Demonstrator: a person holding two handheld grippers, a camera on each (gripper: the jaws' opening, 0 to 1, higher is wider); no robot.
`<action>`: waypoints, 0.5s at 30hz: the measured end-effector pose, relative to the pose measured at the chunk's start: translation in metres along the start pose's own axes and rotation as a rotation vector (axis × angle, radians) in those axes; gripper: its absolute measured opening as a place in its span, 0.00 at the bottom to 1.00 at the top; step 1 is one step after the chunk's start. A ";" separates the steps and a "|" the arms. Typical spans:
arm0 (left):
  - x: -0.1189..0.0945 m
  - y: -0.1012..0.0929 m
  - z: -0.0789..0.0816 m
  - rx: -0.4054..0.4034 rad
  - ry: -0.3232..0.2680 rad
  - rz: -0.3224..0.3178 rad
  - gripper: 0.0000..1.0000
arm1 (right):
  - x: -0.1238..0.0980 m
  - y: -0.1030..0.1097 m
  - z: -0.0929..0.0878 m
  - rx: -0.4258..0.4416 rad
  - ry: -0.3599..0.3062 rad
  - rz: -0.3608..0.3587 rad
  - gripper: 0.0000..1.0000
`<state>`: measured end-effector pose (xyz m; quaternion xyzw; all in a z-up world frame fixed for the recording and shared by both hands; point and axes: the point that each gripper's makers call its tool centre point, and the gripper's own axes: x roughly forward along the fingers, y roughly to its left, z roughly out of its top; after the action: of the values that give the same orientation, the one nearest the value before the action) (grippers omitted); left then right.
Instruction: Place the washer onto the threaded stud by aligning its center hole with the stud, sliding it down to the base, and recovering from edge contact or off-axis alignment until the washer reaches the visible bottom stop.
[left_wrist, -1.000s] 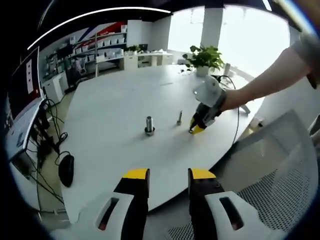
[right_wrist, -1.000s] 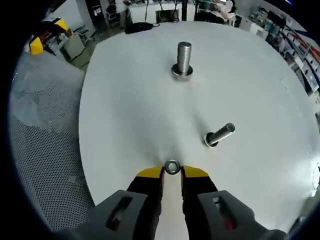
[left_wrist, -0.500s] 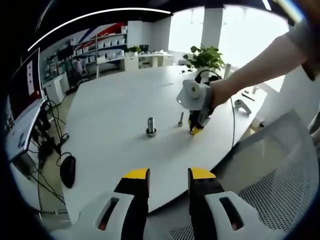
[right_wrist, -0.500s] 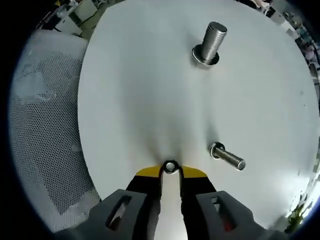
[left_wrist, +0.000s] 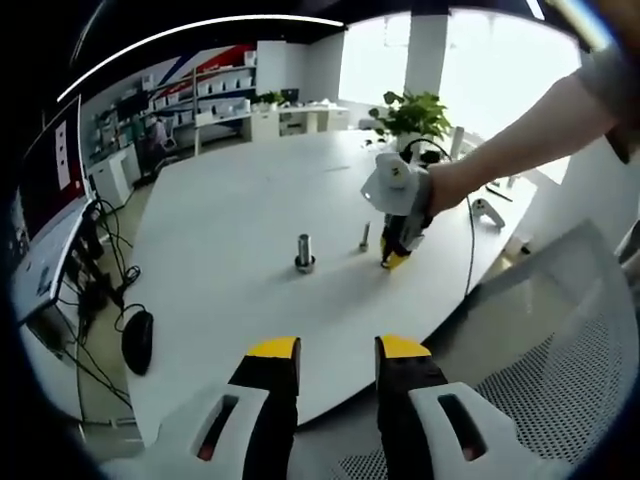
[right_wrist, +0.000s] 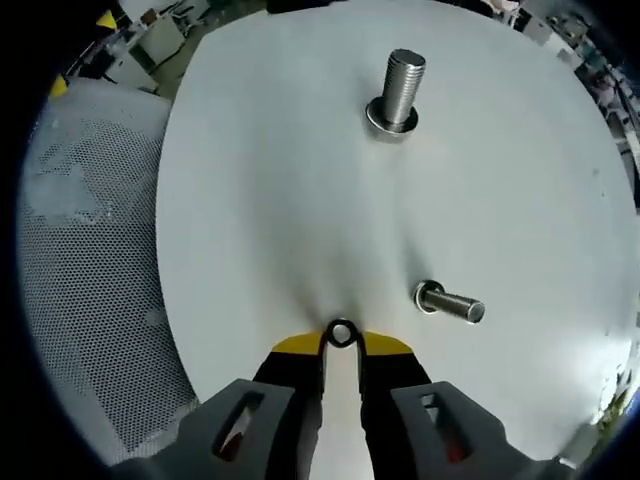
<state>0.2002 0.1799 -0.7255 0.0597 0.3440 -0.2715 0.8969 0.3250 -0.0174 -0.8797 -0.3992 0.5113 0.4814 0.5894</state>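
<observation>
I'm pinching washer (right_wrist: 342, 333) between right gripper (right_wrist: 342, 341) tips, low over white table (right_wrist: 270, 200). Large threaded stud (right_wrist: 400, 88) standing at 12 o'clock, smaller stud (right_wrist: 452, 303) at 2. I'm keeping washer level, centring hole before lowering. Left gripper (left_wrist: 327, 350) hanging spread, idle.

Grey claw (right_wrist: 341, 352) bodies, black jaws, yellow tips.

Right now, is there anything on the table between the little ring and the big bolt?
No. In the right gripper view, only bare white table separates the washer from the big stud.
</observation>
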 end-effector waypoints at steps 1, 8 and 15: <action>0.000 0.000 0.000 0.001 0.002 0.000 0.27 | 0.000 0.001 0.000 0.002 -0.024 -0.003 0.13; 0.000 0.001 -0.001 -0.005 0.007 0.005 0.27 | -0.002 0.002 0.001 0.045 -0.182 -0.032 0.12; 0.001 0.001 -0.004 0.004 0.021 0.008 0.28 | -0.001 0.006 -0.006 0.122 -0.165 0.010 0.03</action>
<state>0.1986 0.1815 -0.7289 0.0656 0.3525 -0.2678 0.8943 0.3181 -0.0222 -0.8797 -0.3191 0.4915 0.4837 0.6501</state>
